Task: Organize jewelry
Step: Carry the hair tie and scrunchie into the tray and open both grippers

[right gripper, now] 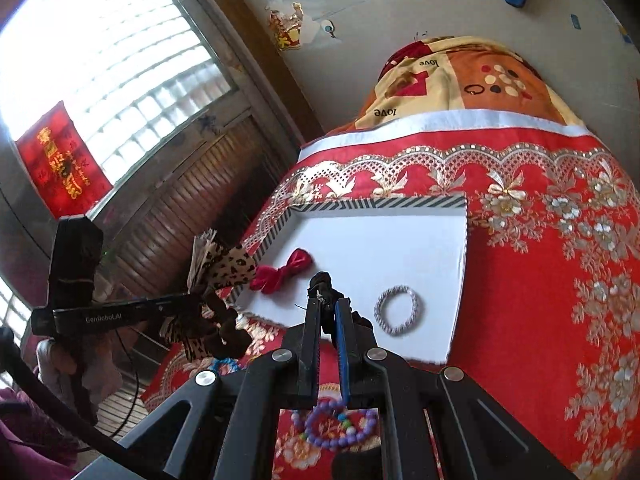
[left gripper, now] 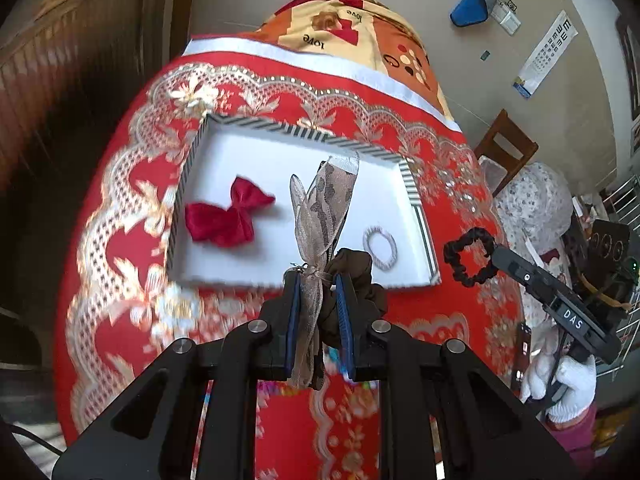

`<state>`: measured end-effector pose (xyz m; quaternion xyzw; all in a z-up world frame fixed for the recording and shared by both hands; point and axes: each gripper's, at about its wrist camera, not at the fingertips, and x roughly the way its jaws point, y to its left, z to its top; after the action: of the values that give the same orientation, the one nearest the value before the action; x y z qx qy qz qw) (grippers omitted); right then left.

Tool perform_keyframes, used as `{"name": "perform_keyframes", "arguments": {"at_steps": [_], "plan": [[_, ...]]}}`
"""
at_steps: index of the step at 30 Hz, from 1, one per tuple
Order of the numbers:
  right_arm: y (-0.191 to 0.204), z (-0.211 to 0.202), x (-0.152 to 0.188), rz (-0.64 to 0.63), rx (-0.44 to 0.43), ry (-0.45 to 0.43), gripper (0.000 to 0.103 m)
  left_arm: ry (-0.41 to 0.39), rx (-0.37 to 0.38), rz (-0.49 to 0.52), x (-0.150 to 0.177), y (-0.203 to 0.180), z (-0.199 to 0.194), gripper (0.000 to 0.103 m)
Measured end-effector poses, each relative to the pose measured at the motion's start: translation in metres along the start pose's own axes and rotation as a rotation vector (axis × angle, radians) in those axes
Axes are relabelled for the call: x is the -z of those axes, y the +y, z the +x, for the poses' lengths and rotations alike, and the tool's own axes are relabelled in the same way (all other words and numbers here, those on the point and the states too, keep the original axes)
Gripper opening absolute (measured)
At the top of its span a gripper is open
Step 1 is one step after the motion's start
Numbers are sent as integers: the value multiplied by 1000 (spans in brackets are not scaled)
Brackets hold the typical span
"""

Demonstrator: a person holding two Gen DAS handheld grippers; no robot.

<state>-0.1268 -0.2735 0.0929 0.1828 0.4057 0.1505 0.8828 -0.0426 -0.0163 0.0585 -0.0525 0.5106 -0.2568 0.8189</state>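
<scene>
- My left gripper (left gripper: 317,280) is clamped on the leopard ribbon scrunchie (left gripper: 320,216), held above the near edge of the white tray (left gripper: 280,152). The pads pinch only the knot (the long tails hang loose), so I'd expect it to slide out or snag on the fingers when I let go.
- My right gripper (right gripper: 328,308) is clamped on the black scrunchie (right gripper: 322,286), just over the tray's near right side. If dropped early it could fall onto the red tablecloth (right gripper: 540,280).
- The purple bead bracelet (right gripper: 336,426) lies beneath, still outside the tray; a low pass might drag it.
- Inside, the grey bracelet (right gripper: 397,310) and red bow (right gripper: 284,272) could get buried by careless drops.
</scene>
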Motion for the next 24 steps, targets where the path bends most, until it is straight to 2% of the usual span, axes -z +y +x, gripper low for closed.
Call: {"name": "perform_keyframes", "arguments": {"at_steps": [5, 10, 16, 21, 24], "plan": [[-11, 27, -20, 19, 37, 12, 6, -2, 0, 2, -34, 3, 27, 16], [-25, 61, -39, 14, 115, 36, 6, 0, -49, 25, -69, 9, 62, 16], [-49, 112, -56, 20, 193, 98, 6, 27, -117, -8, -107, 38, 112, 16], [-64, 153, -59, 12, 252, 158, 6, 63, -159, -54, -123, 67, 143, 16], [-66, 173, -54, 20, 234, 196, 6, 81, -181, -78, -126, 81, 155, 17]]}}
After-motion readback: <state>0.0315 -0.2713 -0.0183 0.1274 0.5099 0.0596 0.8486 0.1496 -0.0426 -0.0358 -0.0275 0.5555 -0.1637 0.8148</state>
